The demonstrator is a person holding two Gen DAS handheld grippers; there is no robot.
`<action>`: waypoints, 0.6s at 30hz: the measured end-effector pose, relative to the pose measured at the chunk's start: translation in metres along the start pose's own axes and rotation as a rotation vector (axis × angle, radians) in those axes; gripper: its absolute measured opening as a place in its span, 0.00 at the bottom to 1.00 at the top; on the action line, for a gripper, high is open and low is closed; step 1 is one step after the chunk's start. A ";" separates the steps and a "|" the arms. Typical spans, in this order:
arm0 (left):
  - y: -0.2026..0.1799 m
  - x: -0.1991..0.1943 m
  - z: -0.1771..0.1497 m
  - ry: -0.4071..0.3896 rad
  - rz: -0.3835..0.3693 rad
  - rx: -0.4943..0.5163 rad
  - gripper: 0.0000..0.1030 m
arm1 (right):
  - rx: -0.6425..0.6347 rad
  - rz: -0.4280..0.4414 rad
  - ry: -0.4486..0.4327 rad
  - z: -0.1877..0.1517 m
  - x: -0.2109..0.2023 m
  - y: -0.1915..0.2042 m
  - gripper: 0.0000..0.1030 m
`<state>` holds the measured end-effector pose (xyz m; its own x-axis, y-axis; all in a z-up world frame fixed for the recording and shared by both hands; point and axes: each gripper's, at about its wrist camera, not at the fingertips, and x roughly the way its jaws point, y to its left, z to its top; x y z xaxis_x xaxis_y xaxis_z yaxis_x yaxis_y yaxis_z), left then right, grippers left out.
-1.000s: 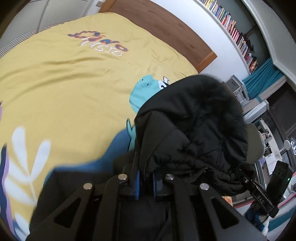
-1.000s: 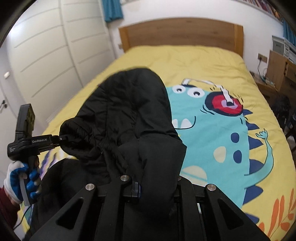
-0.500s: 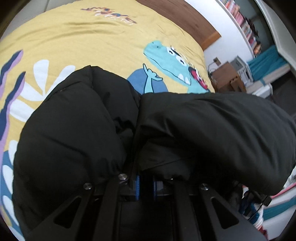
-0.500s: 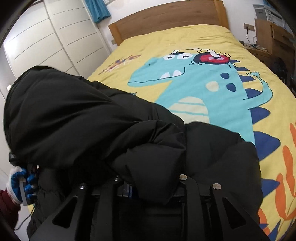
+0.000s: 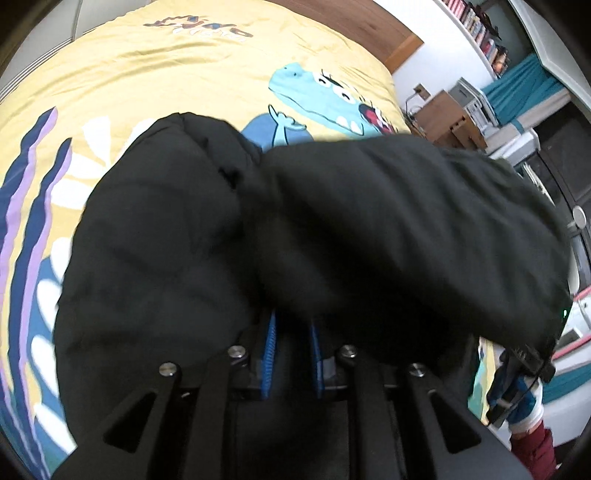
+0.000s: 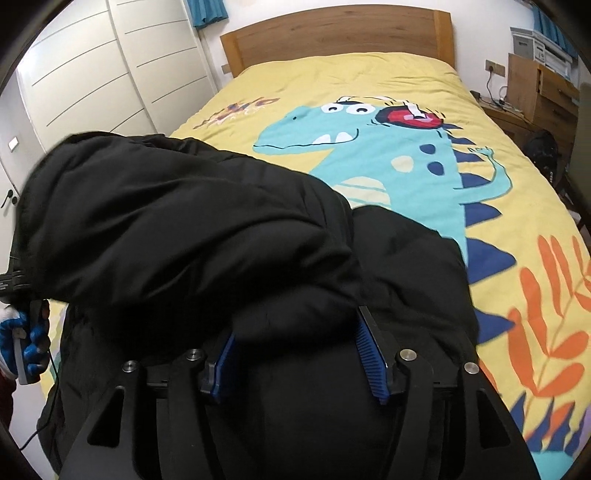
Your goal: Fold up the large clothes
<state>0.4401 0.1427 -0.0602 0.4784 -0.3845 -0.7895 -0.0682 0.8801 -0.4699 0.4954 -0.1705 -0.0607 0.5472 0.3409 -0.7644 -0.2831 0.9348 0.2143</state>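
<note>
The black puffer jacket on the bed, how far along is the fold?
Done: the upper part of the black puffer jacket is doubled over its lower part on the yellow dinosaur duvet. In hand: the right gripper has just been opening, fabric bulging between its jaws; the left gripper has barely parted. Left: full release, then flattening the bulky, uneven bundle.

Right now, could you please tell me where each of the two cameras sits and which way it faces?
Left wrist: on the left gripper, looking down over its fingers at the black jacket and yellow duvet; a gloved hand shows far right.
Right wrist: on the right gripper, facing the wooden headboard; its fingers spread around a jacket fold, the other gloved hand far left.
Shared: jacket, duvet, headboard.
</note>
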 end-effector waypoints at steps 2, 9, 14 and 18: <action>0.000 -0.016 -0.013 0.004 -0.011 0.013 0.16 | -0.001 -0.002 -0.002 -0.006 -0.012 0.000 0.57; -0.012 -0.095 -0.027 -0.067 -0.107 0.046 0.16 | -0.003 0.043 -0.062 -0.005 -0.065 0.013 0.58; -0.053 -0.116 0.019 -0.138 -0.157 0.090 0.16 | -0.038 0.109 -0.146 0.033 -0.090 0.050 0.62; -0.076 -0.101 0.049 -0.135 -0.169 0.097 0.16 | -0.085 0.120 -0.171 0.060 -0.081 0.084 0.63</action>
<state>0.4399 0.1288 0.0749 0.5894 -0.4933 -0.6398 0.1042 0.8318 -0.5453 0.4742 -0.1136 0.0560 0.6291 0.4679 -0.6207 -0.4159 0.8772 0.2398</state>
